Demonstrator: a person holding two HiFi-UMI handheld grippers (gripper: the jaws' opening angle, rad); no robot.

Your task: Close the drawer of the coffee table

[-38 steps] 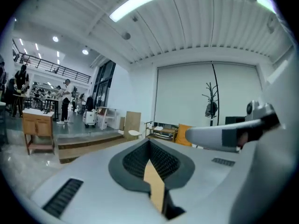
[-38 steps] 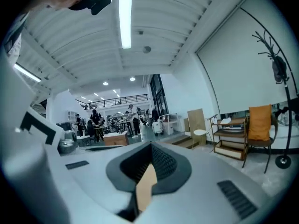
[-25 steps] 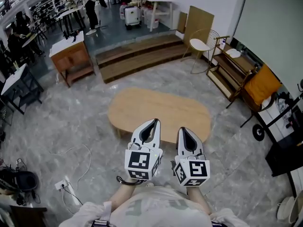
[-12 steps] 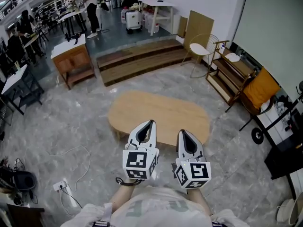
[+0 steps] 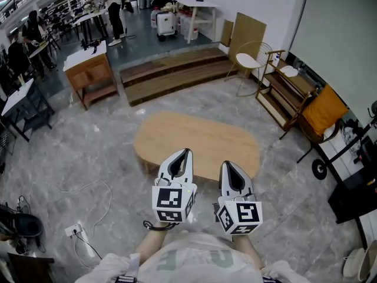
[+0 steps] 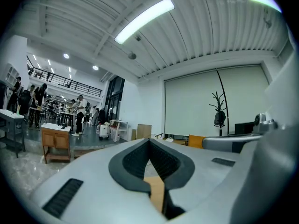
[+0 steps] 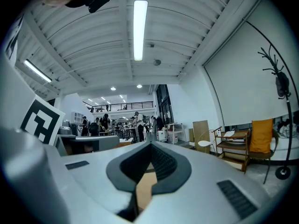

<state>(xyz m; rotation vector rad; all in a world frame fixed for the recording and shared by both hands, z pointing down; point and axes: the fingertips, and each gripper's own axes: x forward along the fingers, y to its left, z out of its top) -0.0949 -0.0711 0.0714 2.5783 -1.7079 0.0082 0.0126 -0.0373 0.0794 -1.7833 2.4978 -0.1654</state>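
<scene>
Head view shows the whole coffee table point(image 5: 197, 143) just beyond the left gripper point(image 5: 186, 154) and right gripper point(image 5: 227, 165), while their own views only catch a tan sliver of it between empty jaws pinched shut.

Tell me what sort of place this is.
Likely a big open workshop or lab with a mock living-room corner: a low wooden coffee table on a marble floor, a shelf, and work tables with people beyond the steps.
</scene>
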